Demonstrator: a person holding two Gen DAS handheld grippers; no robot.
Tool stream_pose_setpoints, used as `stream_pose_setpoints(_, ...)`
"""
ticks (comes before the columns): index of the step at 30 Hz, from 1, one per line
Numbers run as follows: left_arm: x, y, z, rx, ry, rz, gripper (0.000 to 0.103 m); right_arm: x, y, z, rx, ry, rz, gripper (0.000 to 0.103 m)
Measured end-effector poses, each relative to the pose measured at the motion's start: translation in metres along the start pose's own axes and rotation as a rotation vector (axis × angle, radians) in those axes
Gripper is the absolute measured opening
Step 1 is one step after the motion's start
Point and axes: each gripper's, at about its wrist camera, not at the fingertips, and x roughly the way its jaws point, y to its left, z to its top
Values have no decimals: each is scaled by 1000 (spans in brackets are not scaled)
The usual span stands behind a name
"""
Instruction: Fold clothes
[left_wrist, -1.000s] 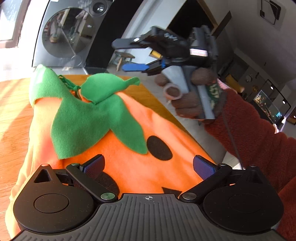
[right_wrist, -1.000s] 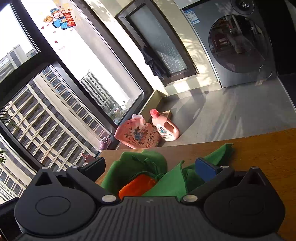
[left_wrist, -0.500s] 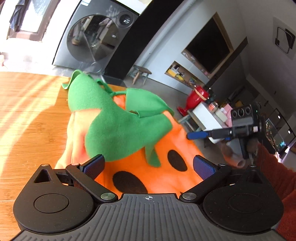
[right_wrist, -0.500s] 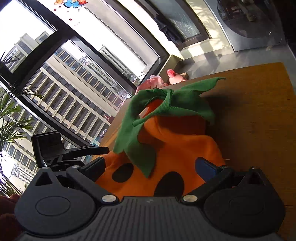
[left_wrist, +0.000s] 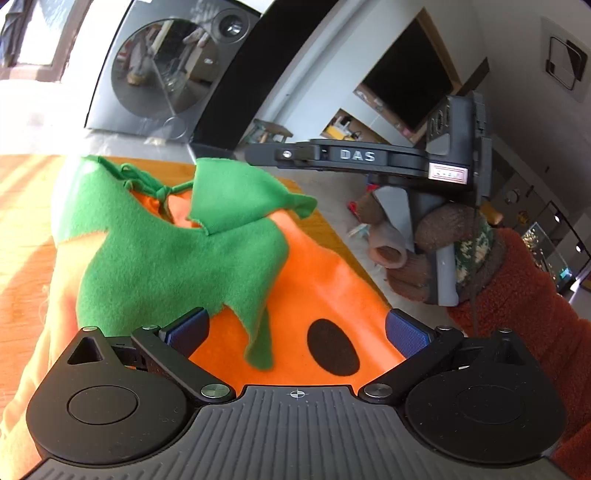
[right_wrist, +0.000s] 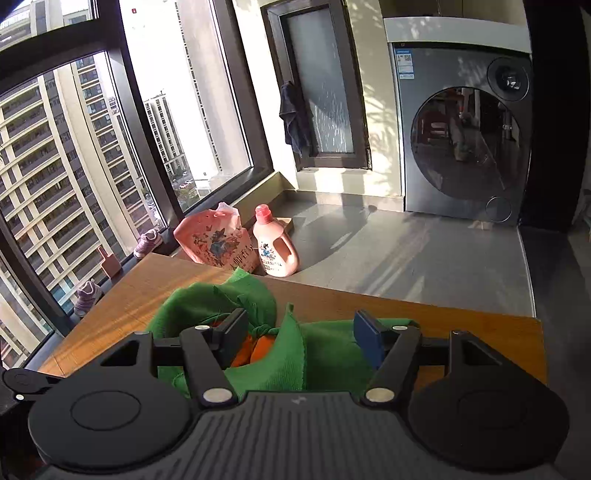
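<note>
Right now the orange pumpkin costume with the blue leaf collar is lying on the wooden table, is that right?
Not quite. The leaf collar is green, not blue; the left wrist view shows it clearly. The rest holds: the orange pumpkin costume is lying on the wooden table.

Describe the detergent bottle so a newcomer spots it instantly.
Find the washing machine, then look left across the grey floor to the window corner. There, past the far edge of the wooden table, stands the detergent bottle: rigid pink, red cap, handle, unlike the floppy pink pouch beside it.
</note>
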Motion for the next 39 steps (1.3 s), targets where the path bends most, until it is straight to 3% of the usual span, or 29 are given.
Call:
stream_pose_setpoints(1,-3,1,-2,-7,-1,1,103,11,2,0,-8,25,-6,63)
stream_pose_setpoints(2,-8,3,-4,-10,-6,4,103,21,4,0,-18,46,-10,51)
stream_pose_setpoints(3,-14,5,-6,-14,-11,7,103,24,7,-1,-32,53,-9,24)
stream_pose_setpoints(4,-19,7,-7,-19,-16,13,103,28,11,-1,-46,60,-7,15)
stream_pose_setpoints(5,-24,10,-8,-26,-21,20,103,27,14,-2,-57,56,-2,13)
stream_pose_setpoints(9,-36,27,-8,-68,-44,48,103,-34,26,0,-71,-84,59,11)
stream_pose_setpoints(12,-44,38,-9,-101,-65,51,103,-89,34,-8,-152,-132,67,8)
stream_pose_setpoints(15,-49,44,-7,-122,-84,52,103,-119,43,-28,-255,-102,9,9)
stream_pose_setpoints(18,-52,45,-6,-135,-104,55,103,-126,44,-52,-261,-1,6,9)
stream_pose_setpoints(20,-52,44,-6,-137,-101,48,103,-127,42,-60,-248,13,-2,9)
stream_pose_setpoints(27,-49,24,-12,-92,-69,39,103,-87,13,-17,-74,-61,28,17)
stream_pose_setpoints(28,-51,20,-13,-85,-68,37,103,-74,11,-11,-66,-52,25,21)
stream_pose_setpoints(30,-54,16,-15,-75,-66,32,103,-43,8,0,-43,-19,11,37)
stream_pose_setpoints(35,-61,14,-21,-73,-63,27,103,24,9,11,-78,53,-58,39)
stream_pose_setpoints(37,-62,17,-22,-84,-60,29,103,40,12,10,-119,70,-76,25)
stream_pose_setpoints(38,-62,19,-23,-89,-59,32,103,42,14,9,-112,78,-55,7)
stream_pose_setpoints(39,-63,22,-24,-97,-59,36,103,40,17,9,-109,76,-36,5)
